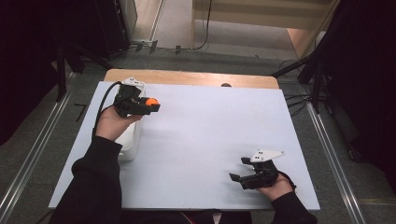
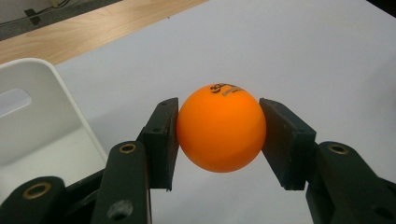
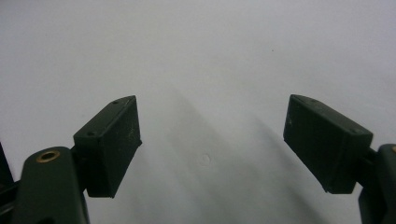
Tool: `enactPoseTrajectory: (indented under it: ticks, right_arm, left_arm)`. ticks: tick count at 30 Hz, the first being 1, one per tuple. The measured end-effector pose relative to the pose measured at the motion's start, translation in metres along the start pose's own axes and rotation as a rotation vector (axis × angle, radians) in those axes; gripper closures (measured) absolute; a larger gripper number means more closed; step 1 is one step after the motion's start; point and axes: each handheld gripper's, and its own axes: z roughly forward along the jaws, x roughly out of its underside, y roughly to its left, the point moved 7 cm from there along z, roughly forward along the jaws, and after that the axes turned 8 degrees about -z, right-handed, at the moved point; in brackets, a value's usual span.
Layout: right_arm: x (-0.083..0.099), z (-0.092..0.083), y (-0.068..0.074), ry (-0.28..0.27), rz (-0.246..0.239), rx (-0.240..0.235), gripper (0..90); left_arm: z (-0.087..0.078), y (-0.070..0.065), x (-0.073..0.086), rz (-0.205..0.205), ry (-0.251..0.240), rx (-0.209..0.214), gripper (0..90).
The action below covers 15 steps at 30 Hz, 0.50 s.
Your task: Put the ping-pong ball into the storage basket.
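An orange ball (image 2: 220, 128) with a small black print on top sits clamped between the two black pads of my left gripper (image 2: 219, 140). In the high view that left gripper (image 1: 150, 104) holds the orange ball (image 1: 152, 101) just above the white sheet, right beside a white bin (image 1: 133, 140) at the table's left. My right gripper (image 1: 239, 171) rests low over the near right part of the sheet. Its jaws stand wide apart with bare white surface between them in the right gripper view, around my right gripper (image 3: 212, 149).
The white bin (image 2: 32, 116) lies close to the left of the held ball. A white sheet (image 1: 210, 135) covers most of the wooden table (image 1: 187, 77). Dark stands and cables sit on the floor around the table.
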Motion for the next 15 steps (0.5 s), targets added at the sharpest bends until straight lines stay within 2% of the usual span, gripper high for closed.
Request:
enactPoseTrajectory:
  ticks: [7,15]
  right_arm:
    - [0.000,0.000,0.000,0.000,-0.002,0.000,17.6]
    - [0.000,0.000,0.000,0.002,0.004,0.000,17.6]
  left_arm:
    - [-0.004,0.007,0.000,-0.003,0.003,-0.024,50.1]
    - [-0.008,0.015,0.000,-0.024,-0.006,-0.040,50.1]
